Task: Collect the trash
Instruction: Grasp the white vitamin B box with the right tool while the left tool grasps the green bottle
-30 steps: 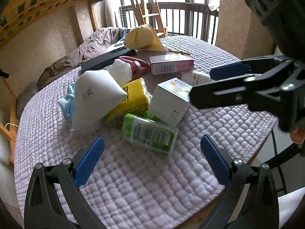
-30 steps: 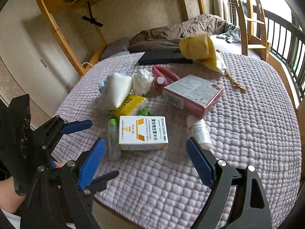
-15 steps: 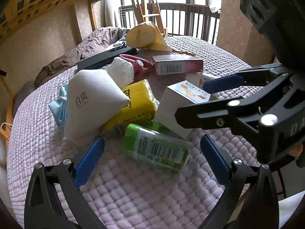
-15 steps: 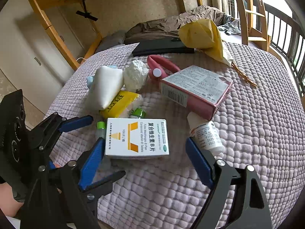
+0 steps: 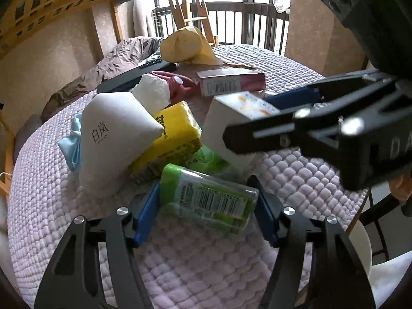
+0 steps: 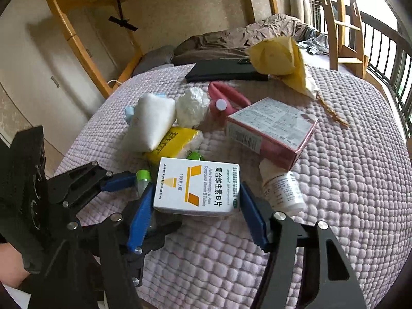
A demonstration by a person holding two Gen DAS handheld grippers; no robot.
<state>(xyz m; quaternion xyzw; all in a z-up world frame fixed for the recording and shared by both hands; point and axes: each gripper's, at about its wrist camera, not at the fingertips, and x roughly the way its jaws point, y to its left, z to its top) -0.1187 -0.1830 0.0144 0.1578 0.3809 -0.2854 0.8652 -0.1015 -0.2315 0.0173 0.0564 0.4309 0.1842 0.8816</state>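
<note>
Left gripper has its blue pads pressed against both ends of the green-capped clear container, clamped on it, container lying on its side on the quilted lilac table cover, barcode label up. Right gripper has its pads touching both short sides of the white vitamin B box, clamped on it; box lies flat, orange print up, at the near edge of the pile. In the left wrist view the right gripper crosses the frame from the right, its dark finger over the same box. In the right wrist view the left gripper sits lower left, just beside the right one, green cap visible between its pads.

Rest of the trash is bunched mid-table. White pillow pack leans on the yellow tissue packet, light blue mask tucked behind it. Crumpled white wad touches the pink tool. Pink carton lies flat just beyond the vitamin box, small white bottle on its side beside the right pad, top end under the carton's corner. Yellow paper bag and a black flat case at the far edge. Green wrapper between the yellow packet and the container.
</note>
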